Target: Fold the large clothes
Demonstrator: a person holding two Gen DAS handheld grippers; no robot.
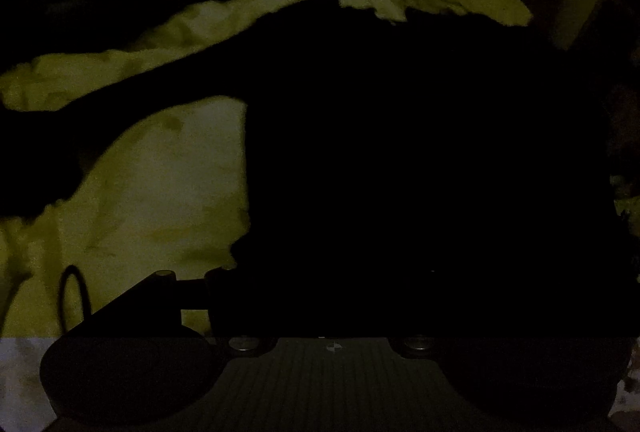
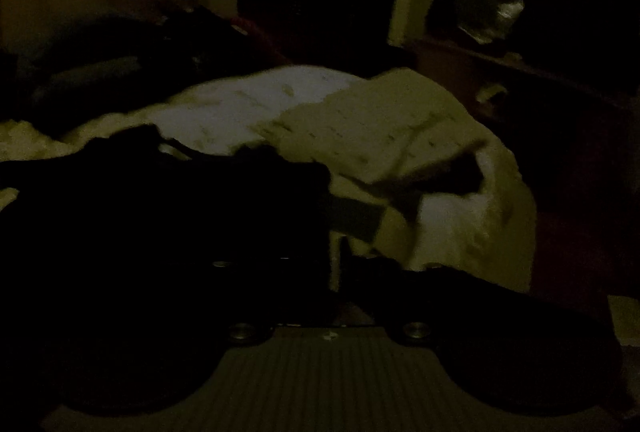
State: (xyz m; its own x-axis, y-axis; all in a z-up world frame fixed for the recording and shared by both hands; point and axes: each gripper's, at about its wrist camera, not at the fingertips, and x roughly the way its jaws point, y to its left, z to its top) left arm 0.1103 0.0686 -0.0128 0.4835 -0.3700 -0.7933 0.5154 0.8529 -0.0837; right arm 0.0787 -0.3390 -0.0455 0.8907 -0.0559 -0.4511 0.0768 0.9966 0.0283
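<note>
both grippers' fingers are lost in darkness against the black garment [image 1: 400, 151] on the pale bedsheet [image 1: 160, 191]; their opening cannot be told.

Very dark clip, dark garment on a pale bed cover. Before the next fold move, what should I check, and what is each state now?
1. Dark garment lies on the pale bed cover: ok.
2. Garment spread flat: cannot tell, too dark.
3. Left gripper holds fabric: cannot tell, fingers lost against the black cloth.
4. Right gripper holds fabric: cannot tell.
5. Lighting good enough to judge edges: not ok.
</note>
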